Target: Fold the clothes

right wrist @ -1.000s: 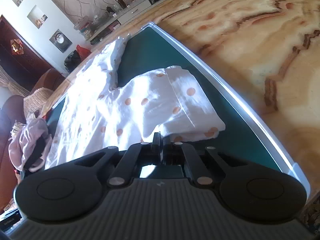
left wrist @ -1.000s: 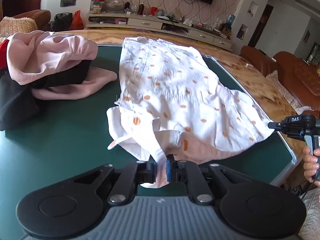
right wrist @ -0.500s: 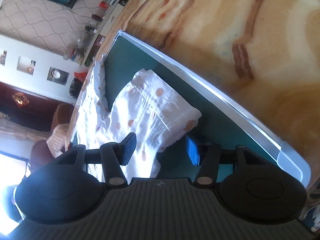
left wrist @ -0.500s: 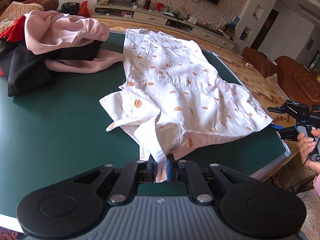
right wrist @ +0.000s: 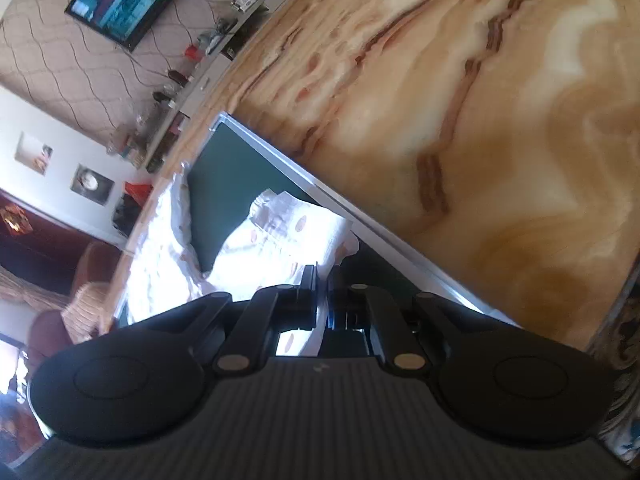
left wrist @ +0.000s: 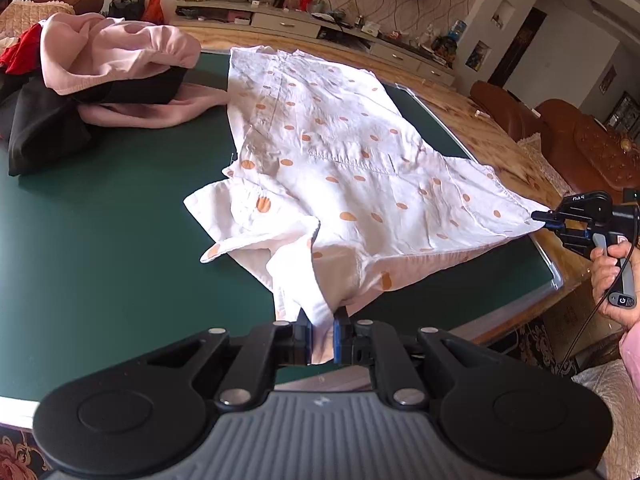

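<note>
1. The right gripper (right wrist: 322, 294), which stood wide open beside the shirt's cuff half a second ago, is now closing, and a thin edge of the white dotted shirt (left wrist: 344, 176) sits between its jaws. In the left wrist view it shows at the right edge of the frame, pinching the shirt's corner.
2. The left gripper (left wrist: 321, 338) has not changed: its jaws are nearly shut on a fold of the shirt's near edge, low in the centre of the frame.
3. Judging from this, both ends of the near edge are now held, so the shirt looks ready to be lifted or drawn flat for a first fold; no fold looks made yet.
4. The shirt lies spread on the green mat (left wrist: 100, 240), running from the centre to the upper middle of the frame, with its collar crumpled.
5. No containers are in view. A loose clothes pile (left wrist: 92, 80) sits at the upper left, holding nothing folded.
</note>
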### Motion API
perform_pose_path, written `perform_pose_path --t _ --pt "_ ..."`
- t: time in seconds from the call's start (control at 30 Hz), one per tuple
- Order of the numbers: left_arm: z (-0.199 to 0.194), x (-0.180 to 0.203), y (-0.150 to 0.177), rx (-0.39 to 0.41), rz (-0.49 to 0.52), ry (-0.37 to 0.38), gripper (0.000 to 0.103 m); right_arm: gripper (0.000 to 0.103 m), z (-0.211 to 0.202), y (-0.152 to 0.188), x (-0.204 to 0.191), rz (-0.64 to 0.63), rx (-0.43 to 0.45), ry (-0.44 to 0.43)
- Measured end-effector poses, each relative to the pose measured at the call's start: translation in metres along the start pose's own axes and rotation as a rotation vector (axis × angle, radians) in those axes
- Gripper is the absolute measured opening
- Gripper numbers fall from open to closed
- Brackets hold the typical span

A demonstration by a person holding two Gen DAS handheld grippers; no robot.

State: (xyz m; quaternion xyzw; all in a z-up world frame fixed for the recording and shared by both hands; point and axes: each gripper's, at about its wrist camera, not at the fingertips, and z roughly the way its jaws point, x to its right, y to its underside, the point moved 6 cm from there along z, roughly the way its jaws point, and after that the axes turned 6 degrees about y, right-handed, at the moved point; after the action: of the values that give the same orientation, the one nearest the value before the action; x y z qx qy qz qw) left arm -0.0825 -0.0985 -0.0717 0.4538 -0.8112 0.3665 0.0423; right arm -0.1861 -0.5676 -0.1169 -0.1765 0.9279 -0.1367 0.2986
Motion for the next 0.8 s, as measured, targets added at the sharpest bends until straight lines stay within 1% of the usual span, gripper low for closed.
perform_pose_path --t 0.03,0.07,0.1,0.17,0.23,0.3,0.33,0.43,0.5,0.53,0.6,0.67,0.77,0.8 --pt "0.003 -0.001 0.003 -0.011 -0.002 0.000 0.010 0.013 0.002 0.002 0.001 -0.027 -0.025 0.043" --pt "0.005 -0.003 0.005 -0.018 -0.010 0.000 0.011 0.019 0.004 0.003 0.003 -0.043 -0.037 0.077" --pt "0.006 -0.005 0.005 -0.018 -0.022 0.006 0.011 0.021 0.002 0.004 0.005 -0.049 -0.028 0.106" --pt "0.004 -0.007 0.004 -0.013 -0.036 0.024 0.013 0.033 -0.011 0.000 0.007 -0.050 0.043 0.151" --pt "-0.002 -0.006 0.001 -0.002 -0.016 0.036 0.016 0.041 -0.021 -0.012 0.001 -0.088 0.135 0.189" --pt "-0.008 -0.005 -0.002 0.004 0.008 0.041 0.018 0.042 -0.028 -0.021 -0.018 -0.190 0.183 0.157" --pt "-0.010 -0.005 -0.004 0.002 0.016 0.042 0.019 0.042 -0.027 -0.025 -0.031 -0.249 0.185 0.138" --pt "-0.017 -0.003 -0.007 0.008 0.033 0.067 0.021 0.043 -0.014 -0.028 -0.078 -0.405 0.152 0.057" --pt "-0.021 -0.005 -0.010 0.022 0.030 0.060 0.030 0.043 0.002 -0.026 -0.115 -0.493 0.117 0.007" --pt "-0.022 -0.006 -0.012 0.029 0.024 0.054 0.032 0.043 0.012 -0.024 -0.130 -0.531 0.099 -0.008" --pt "-0.021 -0.010 -0.018 0.044 0.010 0.040 0.035 0.044 0.035 -0.019 -0.160 -0.593 0.064 -0.019" --pt "-0.018 -0.015 -0.027 0.055 -0.007 0.022 0.035 0.044 0.058 -0.015 -0.185 -0.642 0.029 -0.024" --pt "-0.010 -0.023 -0.045 0.072 -0.028 -0.009 0.043 0.044 0.090 -0.012 -0.223 -0.692 -0.006 -0.034" --pt "-0.007 -0.025 -0.053 0.075 -0.024 -0.018 0.044 0.044 0.098 -0.015 -0.235 -0.700 -0.014 -0.040"
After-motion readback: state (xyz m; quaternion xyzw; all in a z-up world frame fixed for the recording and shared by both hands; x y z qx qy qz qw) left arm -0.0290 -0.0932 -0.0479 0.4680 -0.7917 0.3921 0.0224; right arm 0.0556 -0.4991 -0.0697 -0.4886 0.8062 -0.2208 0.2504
